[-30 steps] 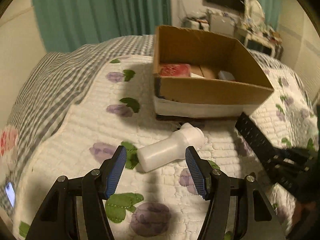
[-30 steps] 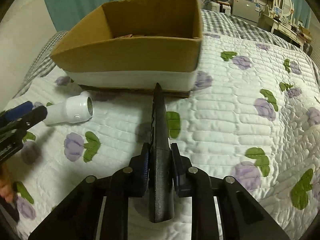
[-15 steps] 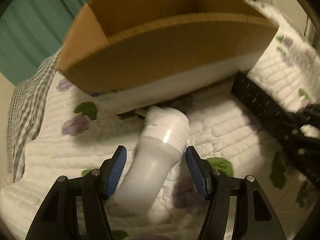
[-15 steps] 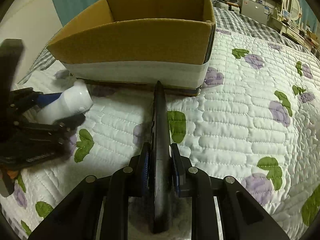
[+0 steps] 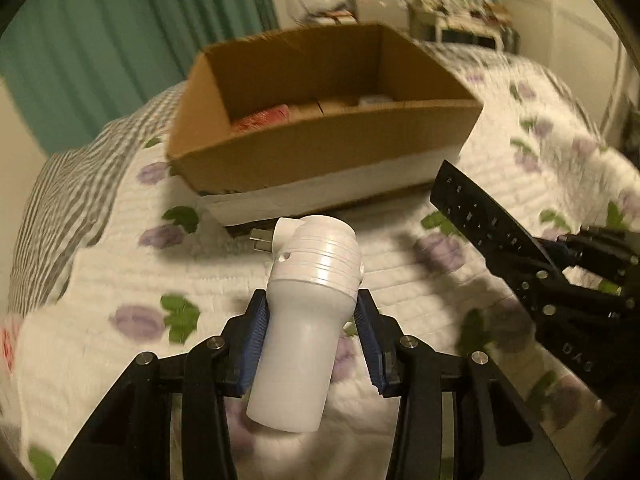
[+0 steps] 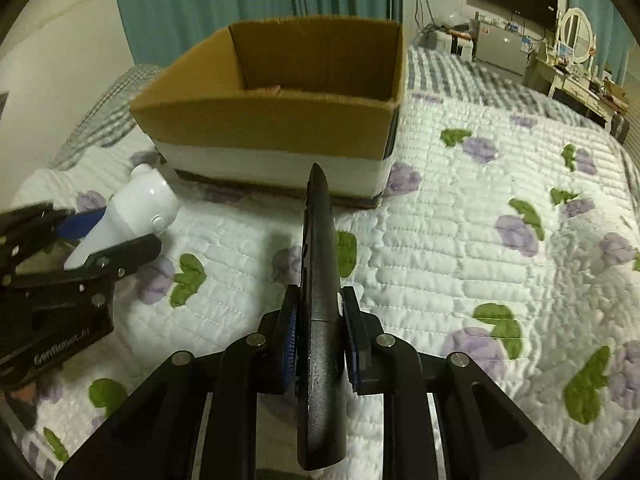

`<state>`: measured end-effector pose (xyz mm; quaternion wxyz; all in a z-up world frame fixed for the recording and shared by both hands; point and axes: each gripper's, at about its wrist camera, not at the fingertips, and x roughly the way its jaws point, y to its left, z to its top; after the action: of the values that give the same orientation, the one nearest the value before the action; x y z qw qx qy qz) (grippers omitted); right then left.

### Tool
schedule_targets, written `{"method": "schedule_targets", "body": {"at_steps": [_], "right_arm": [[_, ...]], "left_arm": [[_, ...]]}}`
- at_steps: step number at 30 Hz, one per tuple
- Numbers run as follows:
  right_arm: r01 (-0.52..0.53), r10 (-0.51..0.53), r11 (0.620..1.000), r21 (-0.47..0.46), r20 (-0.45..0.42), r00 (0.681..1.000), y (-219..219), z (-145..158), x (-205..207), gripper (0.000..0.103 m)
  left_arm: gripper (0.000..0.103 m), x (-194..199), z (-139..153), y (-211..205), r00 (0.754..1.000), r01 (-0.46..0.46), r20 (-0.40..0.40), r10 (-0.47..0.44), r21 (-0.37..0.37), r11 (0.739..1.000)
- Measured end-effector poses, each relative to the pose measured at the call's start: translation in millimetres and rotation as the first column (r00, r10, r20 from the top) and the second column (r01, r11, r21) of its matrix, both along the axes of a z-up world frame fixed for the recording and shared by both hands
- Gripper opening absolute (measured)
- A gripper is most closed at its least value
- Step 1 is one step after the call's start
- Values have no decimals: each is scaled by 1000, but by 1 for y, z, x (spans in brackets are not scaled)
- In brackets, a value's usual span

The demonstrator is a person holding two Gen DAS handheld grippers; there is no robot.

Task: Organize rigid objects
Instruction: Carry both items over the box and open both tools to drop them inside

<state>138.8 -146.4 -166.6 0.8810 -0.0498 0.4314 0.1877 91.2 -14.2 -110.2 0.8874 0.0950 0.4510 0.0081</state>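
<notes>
My left gripper [image 5: 310, 336] is shut on a white plastic plug-in device [image 5: 308, 312] and holds it above the quilt, its plug prongs pointing at the cardboard box [image 5: 320, 148]. It also shows in the right wrist view [image 6: 128, 216]. My right gripper [image 6: 318, 340] is shut on a black remote control [image 6: 320, 280], held on edge and pointing at the box [image 6: 272, 120]. The remote also shows in the left wrist view [image 5: 484, 220]. A red item [image 5: 260, 118] lies inside the box.
The box stands on a white quilt with purple flowers [image 6: 480, 216] over a grey checked blanket [image 5: 60, 200]. Teal curtains [image 6: 240, 0] hang behind. A dresser with a mirror [image 6: 576, 60] stands at the far right.
My left gripper has closed on the white device and lifted it off the quilt, drawing back from the box. The right gripper still holds the remote, little moved.
</notes>
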Motion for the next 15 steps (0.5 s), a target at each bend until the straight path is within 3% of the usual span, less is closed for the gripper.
{"method": "schedule_targets", "body": {"at_steps": [6,15], "right_arm": [[8,-11,999,34,68,998,-10,32,-17,19],[4,-17,997,82,157,987,-22,82,-1,19]], "left_arm": [[44,-20,20,-5,991,-106,77,111,-73,992],[44,-15,72,-12,968,-137,192,159,-125,983]]}}
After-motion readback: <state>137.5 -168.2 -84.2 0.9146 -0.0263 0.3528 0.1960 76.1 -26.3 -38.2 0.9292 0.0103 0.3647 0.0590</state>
